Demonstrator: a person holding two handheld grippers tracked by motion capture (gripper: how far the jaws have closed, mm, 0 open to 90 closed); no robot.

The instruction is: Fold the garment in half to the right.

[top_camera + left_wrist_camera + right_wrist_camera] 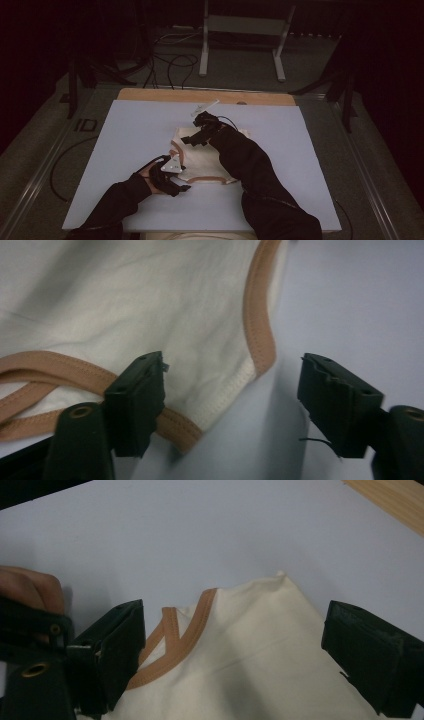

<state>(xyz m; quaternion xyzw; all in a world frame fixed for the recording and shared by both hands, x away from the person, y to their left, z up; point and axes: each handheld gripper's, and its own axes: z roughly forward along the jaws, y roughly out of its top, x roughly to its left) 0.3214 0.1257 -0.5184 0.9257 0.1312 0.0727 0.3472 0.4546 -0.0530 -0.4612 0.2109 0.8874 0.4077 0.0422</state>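
**A dim recording lab**

A pale blue worktop (125, 150) with a wooden edge (205, 96) stands on grey carpet (240, 65). Loose black cables (172, 62) trail across the floor beside a white metal stand (242, 25); dark surroundings suggest a lab.

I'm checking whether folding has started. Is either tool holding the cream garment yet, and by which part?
Nothing is held. The left tool straddles the cream garment's tan-trimmed corner, jaws apart; the right tool stands open over its far edge.

The cloth (207, 157) lies in the middle of the bench (125, 135). The left gripper (186, 188) is at its near corner, the right gripper (189, 140) at its far edge.
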